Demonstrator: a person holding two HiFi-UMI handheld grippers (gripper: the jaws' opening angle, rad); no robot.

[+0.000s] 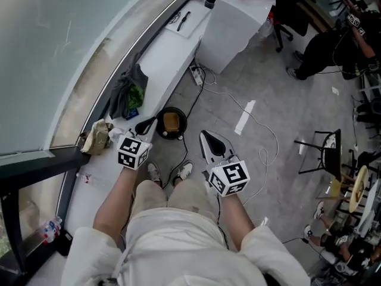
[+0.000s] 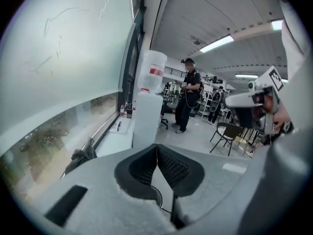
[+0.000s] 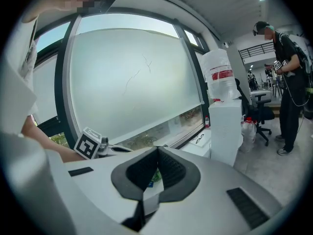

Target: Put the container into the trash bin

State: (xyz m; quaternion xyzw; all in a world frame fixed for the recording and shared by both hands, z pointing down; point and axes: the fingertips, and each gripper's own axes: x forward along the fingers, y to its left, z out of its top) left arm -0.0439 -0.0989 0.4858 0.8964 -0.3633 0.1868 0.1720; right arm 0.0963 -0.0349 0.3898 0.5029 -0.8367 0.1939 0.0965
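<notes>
1. A round black trash bin [image 1: 182, 131] stands on the grey floor near the middle of the head view, just above the person's shoes [image 1: 184, 170].
2. The brown container [image 1: 171, 121] sits inside the bin and fills most of its opening.
3. The left gripper [image 1: 144, 126] is just to the left of the bin in the picture. In the left gripper view, the left gripper [image 2: 157, 147] has its two black jaws pressed together, and nothing is between them.
4. The right gripper [image 1: 206, 136] is to the lower right of the bin and does not touch it. In the right gripper view, the right gripper [image 3: 157, 150] has its jaws closed tip to tip, and it holds nothing.
5. A long white window ledge [image 1: 164, 55] runs along the left side, up towards the top of the frame.
6. A dark grey bag with some green in it [image 1: 127, 93] lies on the ledge, and a crumpled tan paper bag [image 1: 97, 137] lies lower down.
7. A tall white water dispenser [image 1: 233, 21] stands at the top middle.
8. A black folding chair [image 1: 324, 151] stands at the right.
</notes>
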